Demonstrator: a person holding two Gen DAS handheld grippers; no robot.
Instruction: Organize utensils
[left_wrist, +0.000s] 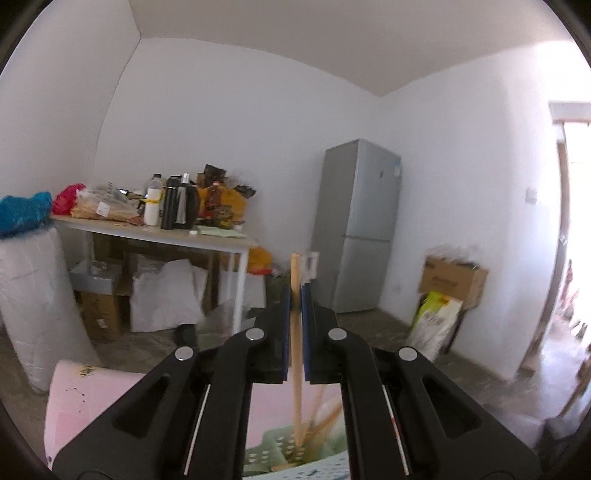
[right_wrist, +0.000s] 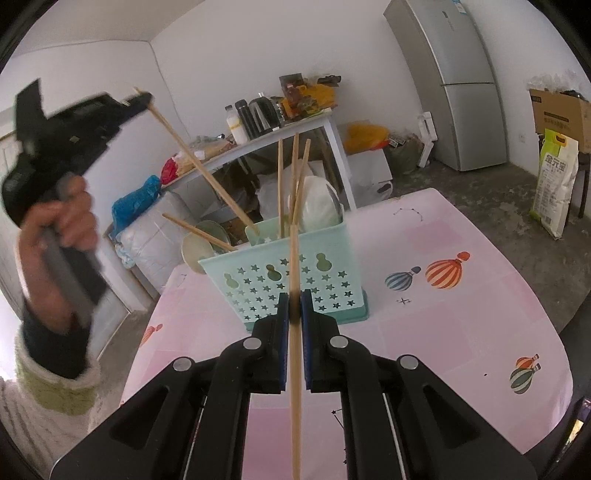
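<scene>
Right wrist view looks down on a pink table (right_wrist: 461, 332) printed with striped balloons, its rounded edge standing clear of a grey floor. A silver fridge (right_wrist: 458, 81) stands against the far white wall, and a white side table (right_wrist: 317, 123) crowded with bottles and a kettle sits between it and the room's corner. A cardboard box (right_wrist: 557, 114) and a printed sack (right_wrist: 556, 181) are near the right wall.

On the pink table stands a pale green utensil basket (right_wrist: 280, 280) with star and gourd cut-outs. Several wooden chopsticks rise from it, leaning at different angles, and a white spoon (right_wrist: 317, 203) stands in its back part. A round green dish (right_wrist: 195, 247) rests just beside its left wall.

At the left of the same view a hand (right_wrist: 62, 221) in a dark cuff and pale knitted sleeve holds the left gripper (right_wrist: 142, 99) raised above the basket. Its jaws are clamped near the top end of a long chopstick (right_wrist: 199, 166), which slants down to the basket's rim.

Left wrist view shows that chopstick (left_wrist: 295, 332) pinched between the blue pads (left_wrist: 285, 332), its lower end reaching down to the basket (left_wrist: 266, 450) among other sticks.

Nearest the right wrist camera, the right gripper (right_wrist: 294, 306) is closed on a second chopstick (right_wrist: 294, 387), which stands almost upright in front of the basket's perforated front wall.
</scene>
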